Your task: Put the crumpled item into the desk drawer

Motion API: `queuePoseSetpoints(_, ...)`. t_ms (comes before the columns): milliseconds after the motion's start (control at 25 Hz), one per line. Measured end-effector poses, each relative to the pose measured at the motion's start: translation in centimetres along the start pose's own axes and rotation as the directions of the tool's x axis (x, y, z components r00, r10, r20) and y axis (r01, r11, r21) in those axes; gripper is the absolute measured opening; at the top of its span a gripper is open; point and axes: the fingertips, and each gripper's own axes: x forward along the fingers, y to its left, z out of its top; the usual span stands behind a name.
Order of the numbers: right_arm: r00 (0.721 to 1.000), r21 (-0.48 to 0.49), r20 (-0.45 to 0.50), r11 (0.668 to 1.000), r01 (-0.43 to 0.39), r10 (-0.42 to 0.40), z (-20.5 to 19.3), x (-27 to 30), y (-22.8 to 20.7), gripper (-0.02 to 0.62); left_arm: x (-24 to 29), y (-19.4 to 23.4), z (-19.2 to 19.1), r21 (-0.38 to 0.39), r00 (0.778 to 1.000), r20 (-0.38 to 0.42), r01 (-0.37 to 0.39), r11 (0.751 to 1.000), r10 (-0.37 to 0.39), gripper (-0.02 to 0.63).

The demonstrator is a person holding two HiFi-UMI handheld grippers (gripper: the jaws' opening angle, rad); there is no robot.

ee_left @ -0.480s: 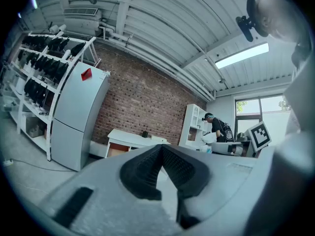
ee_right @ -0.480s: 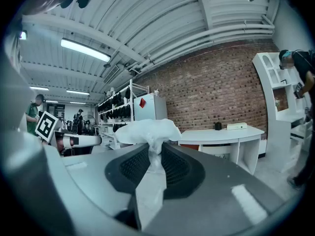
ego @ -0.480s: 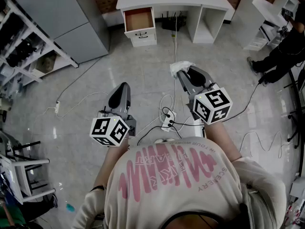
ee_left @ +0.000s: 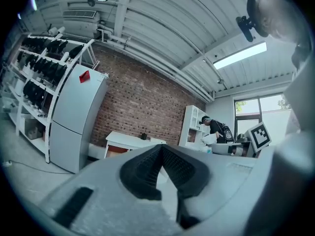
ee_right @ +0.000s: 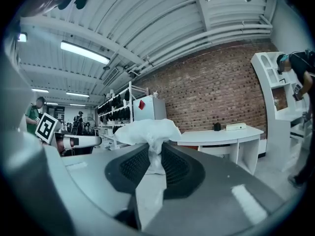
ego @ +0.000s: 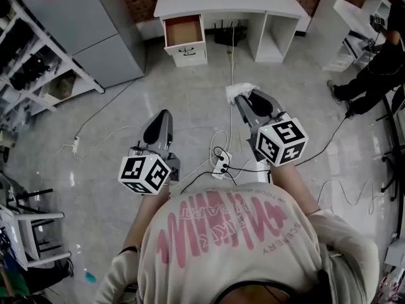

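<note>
White paper wad (ego: 239, 88) is pinched in my right claw (ego: 243, 99), open drawer (ego: 183, 29) well ahead at 11 o'clock; left claw (ego: 161, 116) closed, empty.

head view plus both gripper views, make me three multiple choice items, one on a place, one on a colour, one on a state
1. In the head view, where on the white desk is the open wooden-lined drawer?
A its left end
B its middle
C its right end

2. What colour is the crumpled paper-like item?
A white
B red
C black

3. How is the right gripper?
A open, empty
B shut on the crumpled item
C shut, empty

Answers:
1 A, the drawer juts out under the desktop's left end.
2 A, it shows white in both views.
3 B, the jaws pinch its lower part in the right gripper view.
</note>
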Motion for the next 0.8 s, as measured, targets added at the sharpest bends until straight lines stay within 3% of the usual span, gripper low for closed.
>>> queuePoseSetpoints(440, 0.999, 0.024, -0.015, 0.999, -0.037, 0.038, 0.3, -1.1, -2.4, 0.084, 0.9, -2.2, 0.5, 0.012, 0.998, 0.062, -0.033, 0.999, 0.032, 0.002)
queuePoseSetpoints(800, 0.996, 0.101, -0.026, 0.992, -0.078, 0.081, -1.3, -1.8, -3.1, 0.086, -0.2, -3.2, -1.3, 0.005, 0.995, 0.032, -0.090, 0.996, 0.089, 0.000)
